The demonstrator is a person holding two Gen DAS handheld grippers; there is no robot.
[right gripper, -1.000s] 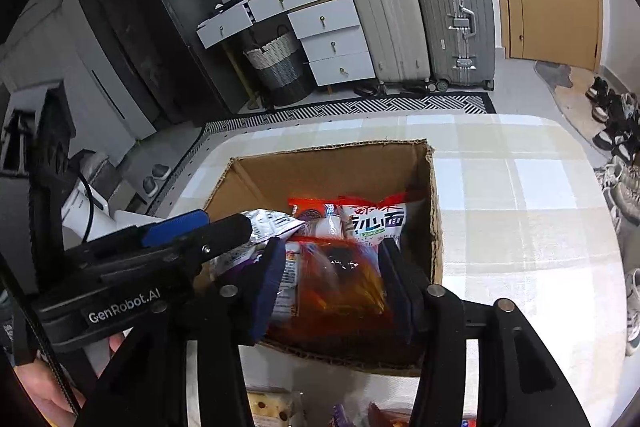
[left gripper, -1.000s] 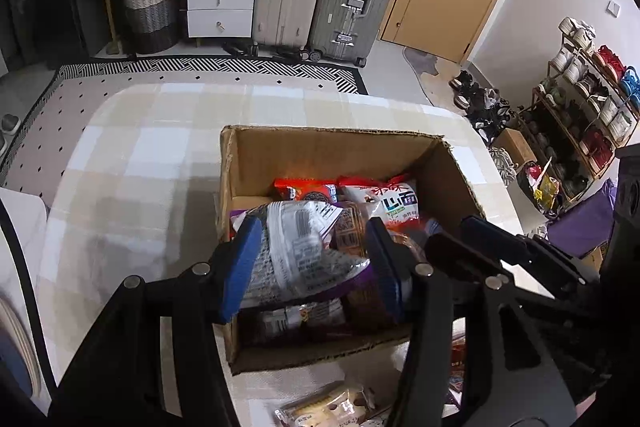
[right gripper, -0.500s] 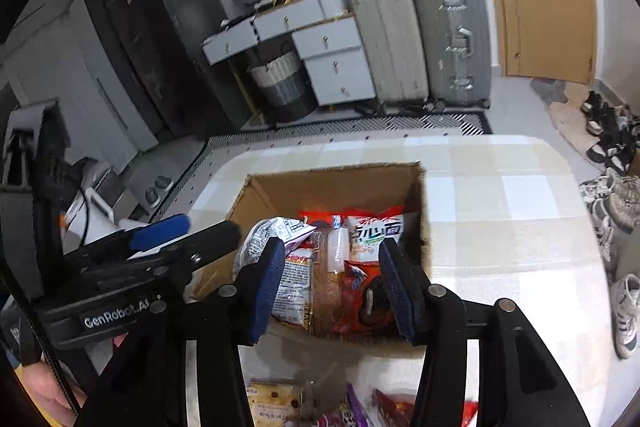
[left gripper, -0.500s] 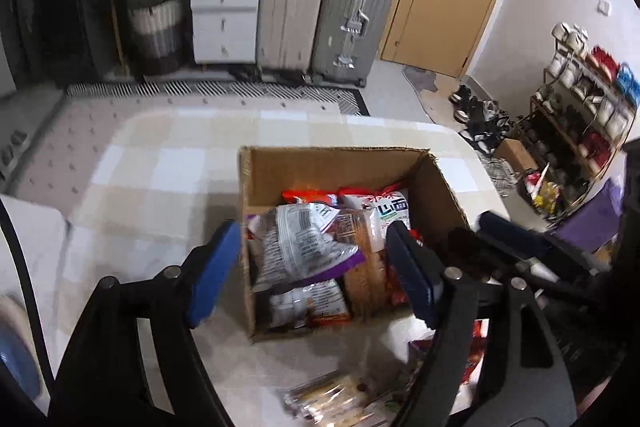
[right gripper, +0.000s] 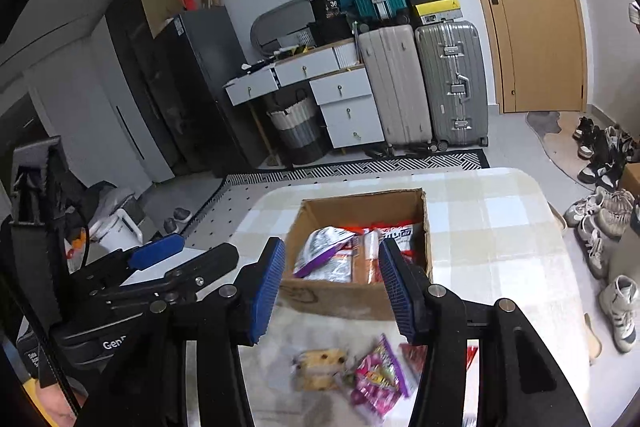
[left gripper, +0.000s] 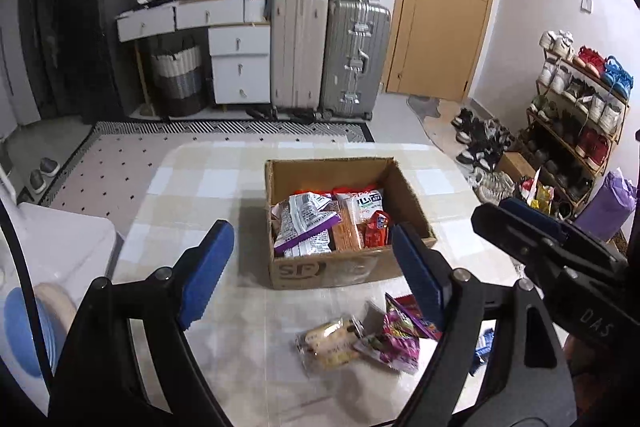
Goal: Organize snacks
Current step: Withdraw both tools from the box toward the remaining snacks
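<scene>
The cardboard box sits at the tabletop centre, packed with snack packets. Left tongs – jaws opening wide, nothing between them. Right tongs – narrower gap, empty. A bread packet and a purple packet lie near, in front of the box.

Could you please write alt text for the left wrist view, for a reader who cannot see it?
The left gripper, jaws opening and empty, hangs over a checked table facing an open cardboard box packed with snack packets. A pale bread packet and a magenta snack bag lie loose in front of the box.
</scene>
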